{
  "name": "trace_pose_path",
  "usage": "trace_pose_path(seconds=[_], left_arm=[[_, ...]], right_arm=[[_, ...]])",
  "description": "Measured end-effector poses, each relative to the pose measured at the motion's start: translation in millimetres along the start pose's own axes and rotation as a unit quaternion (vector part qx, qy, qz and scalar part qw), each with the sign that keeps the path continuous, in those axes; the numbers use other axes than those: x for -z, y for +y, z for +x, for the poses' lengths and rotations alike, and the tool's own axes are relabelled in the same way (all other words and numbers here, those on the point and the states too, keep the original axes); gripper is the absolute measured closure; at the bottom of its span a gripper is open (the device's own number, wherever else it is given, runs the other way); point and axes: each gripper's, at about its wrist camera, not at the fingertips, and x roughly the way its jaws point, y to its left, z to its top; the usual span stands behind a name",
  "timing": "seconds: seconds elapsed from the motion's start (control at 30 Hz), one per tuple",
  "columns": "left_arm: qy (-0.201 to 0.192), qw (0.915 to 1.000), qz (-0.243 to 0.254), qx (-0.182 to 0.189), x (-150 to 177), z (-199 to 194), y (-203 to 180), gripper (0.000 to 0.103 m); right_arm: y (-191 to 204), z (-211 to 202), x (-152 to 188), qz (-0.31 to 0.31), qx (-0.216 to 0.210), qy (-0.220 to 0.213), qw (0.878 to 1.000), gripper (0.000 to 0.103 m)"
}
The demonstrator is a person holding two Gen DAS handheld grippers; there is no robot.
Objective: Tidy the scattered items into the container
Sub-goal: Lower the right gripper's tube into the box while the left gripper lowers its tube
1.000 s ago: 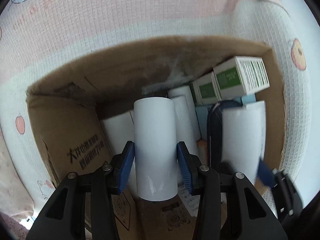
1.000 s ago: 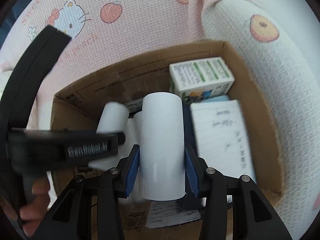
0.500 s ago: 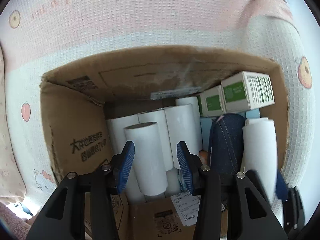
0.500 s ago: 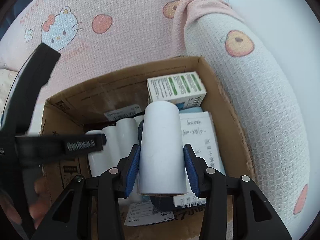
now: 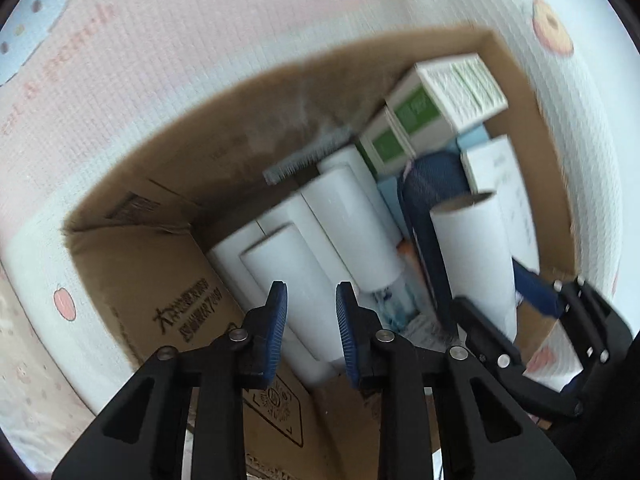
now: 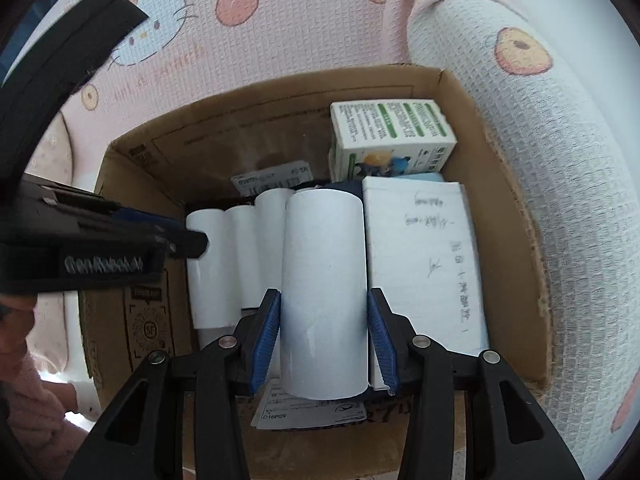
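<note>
Left wrist view: the left gripper (image 5: 311, 312) points steeply down into the cardboard box (image 5: 132, 280). Its blue fingers (image 5: 276, 320) are closing with nothing pressed between them; the white rolls (image 5: 344, 220) seen in the gap lie lower, packed side by side on the box floor. At the right edge of this view the right gripper (image 5: 516, 296) holds a white roll (image 5: 472, 256) over the box interior.

Right wrist view: the right gripper's fingers (image 6: 266, 332) are clamped on both sides of that white roll (image 6: 324, 288), which is held lengthwise above the box contents. Just beside it on the right lies a white notebook (image 6: 424, 264) with handwriting. A green-and-white carton (image 6: 390, 136) stands against the far wall. The box sits on a pink patterned blanket (image 6: 280, 20). The left gripper (image 6: 132, 236) enters from the left, over the packed rolls (image 6: 224, 256).
</note>
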Motion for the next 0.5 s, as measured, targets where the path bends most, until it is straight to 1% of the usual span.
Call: trace_pose_path(seconds=[0.03,0.07,0.1,0.13,0.2,0.23,0.3,0.33,0.43,0.5], left_arm=[[0.015,0.9999,0.002,-0.004,0.4,9.2,-2.4,0.072],[0.038,0.9993,-0.004,-0.002,1.2,17.7,-2.2,0.071],[0.051,0.9986,-0.012,0.002,2.1,23.0,-1.2,0.068],[0.054,0.9984,-0.018,0.002,2.7,25.6,-0.9,0.062],[0.047,0.9987,-0.019,-0.006,3.1,26.4,-1.9,0.059],[0.041,0.9989,-0.018,-0.012,3.2,25.9,-2.1,0.059],[0.032,0.9992,-0.019,-0.018,3.2,24.7,0.1,0.059],[0.029,0.9991,-0.023,-0.021,3.3,24.1,2.1,0.064],[0.025,0.9990,-0.033,-0.018,5.1,20.7,6.9,0.069],[0.022,0.9990,-0.035,-0.019,7.3,18.1,9.2,0.070]], right_arm=[[-0.2,0.6,-0.9,0.001,0.001,0.000,1.000,0.062],[-0.3,-0.1,-0.4,0.001,0.004,-0.001,1.000,0.062],[-1.6,-1.9,5.5,0.003,0.007,-0.004,1.000,0.062],[-1.4,-3.5,5.2,0.005,0.008,-0.006,1.000,0.062],[-1.2,-5.5,2.3,0.012,0.002,-0.011,1.000,0.062],[0.1,-5.8,1.0,0.013,0.002,-0.011,1.000,0.062],[4.3,-5.3,-0.7,0.009,0.017,-0.011,1.000,0.062],[6.2,-5.9,0.9,0.007,0.020,-0.009,1.000,0.062],[8.2,-5.4,2.4,0.006,0.012,0.000,1.000,0.062],[9.6,-4.6,3.1,0.005,0.013,0.006,1.000,0.062]])
